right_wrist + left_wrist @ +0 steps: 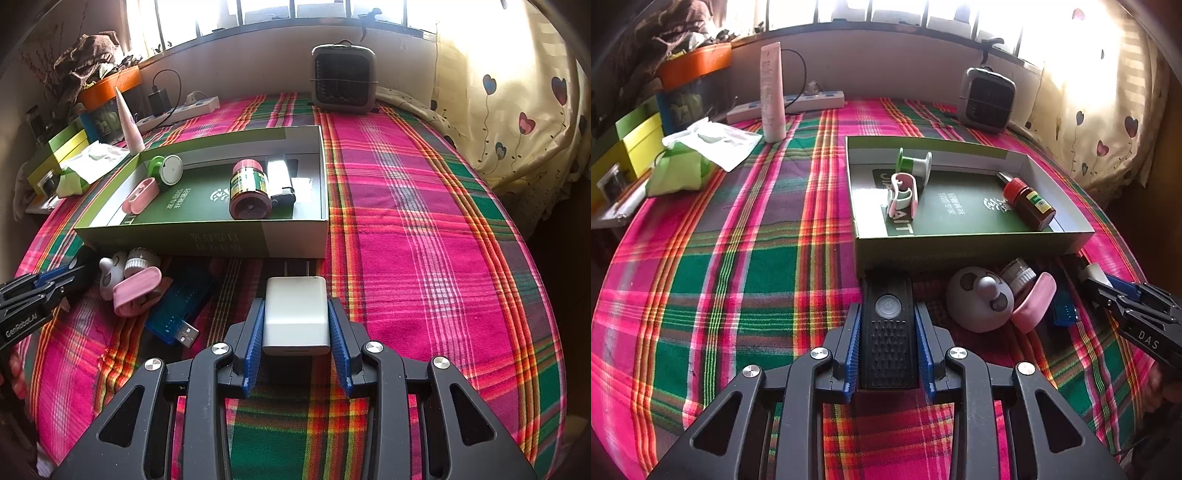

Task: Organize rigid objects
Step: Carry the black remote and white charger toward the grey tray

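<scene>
The green box lies on the plaid bench, holding four things: a green spool, a pink clip, a brown bottle and, clear only in the right view, a lighter. The left claw is clamped on a black remote just near of the box. The right claw grips a white charger. One blue USB stick lies between them.

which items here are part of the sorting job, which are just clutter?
Job:
green box
black remote in left gripper
white charger in right gripper
blue USB stick
pink case
panda gadget
brown bottle

Clutter:
heater
power strip
tube
tissues
</scene>
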Action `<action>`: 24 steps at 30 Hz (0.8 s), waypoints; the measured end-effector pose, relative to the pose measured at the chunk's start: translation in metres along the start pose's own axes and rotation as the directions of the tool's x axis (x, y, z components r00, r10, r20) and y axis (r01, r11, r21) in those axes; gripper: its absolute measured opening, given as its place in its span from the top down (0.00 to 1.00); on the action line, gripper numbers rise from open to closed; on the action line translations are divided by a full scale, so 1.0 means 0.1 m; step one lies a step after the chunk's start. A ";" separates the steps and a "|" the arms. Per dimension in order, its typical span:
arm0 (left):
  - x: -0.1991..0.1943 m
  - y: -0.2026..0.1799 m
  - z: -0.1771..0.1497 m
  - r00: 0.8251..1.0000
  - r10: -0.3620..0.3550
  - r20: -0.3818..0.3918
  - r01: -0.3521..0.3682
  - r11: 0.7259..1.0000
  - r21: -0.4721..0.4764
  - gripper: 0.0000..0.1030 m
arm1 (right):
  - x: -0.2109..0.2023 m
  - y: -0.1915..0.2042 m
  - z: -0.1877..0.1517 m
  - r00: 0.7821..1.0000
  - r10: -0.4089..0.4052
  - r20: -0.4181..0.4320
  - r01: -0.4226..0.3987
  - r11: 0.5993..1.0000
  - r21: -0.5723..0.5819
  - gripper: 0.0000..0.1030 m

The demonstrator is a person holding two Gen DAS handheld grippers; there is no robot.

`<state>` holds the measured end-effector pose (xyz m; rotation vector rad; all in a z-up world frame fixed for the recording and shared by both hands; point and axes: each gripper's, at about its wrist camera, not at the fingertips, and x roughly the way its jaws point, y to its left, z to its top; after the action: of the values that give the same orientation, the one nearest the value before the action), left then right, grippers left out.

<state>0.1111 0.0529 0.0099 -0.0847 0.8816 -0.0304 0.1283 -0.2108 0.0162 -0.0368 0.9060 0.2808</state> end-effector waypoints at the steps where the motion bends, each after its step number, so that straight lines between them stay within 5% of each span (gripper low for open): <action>1: -0.01 0.00 0.00 1.000 -0.002 0.000 0.002 1.000 0.000 0.75 | 0.00 -0.01 0.00 1.000 0.001 0.001 -0.001 1.000 0.001 0.66; 24: -0.27 -0.06 0.20 0.996 -0.066 0.056 0.066 0.998 -0.001 0.75 | -0.27 0.01 0.11 0.997 0.038 0.066 -0.038 0.999 -0.009 0.66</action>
<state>0.1099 0.0494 0.0437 -0.1172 0.8230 -0.0879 0.1207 -0.2140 0.0438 -0.0171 0.8408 0.3189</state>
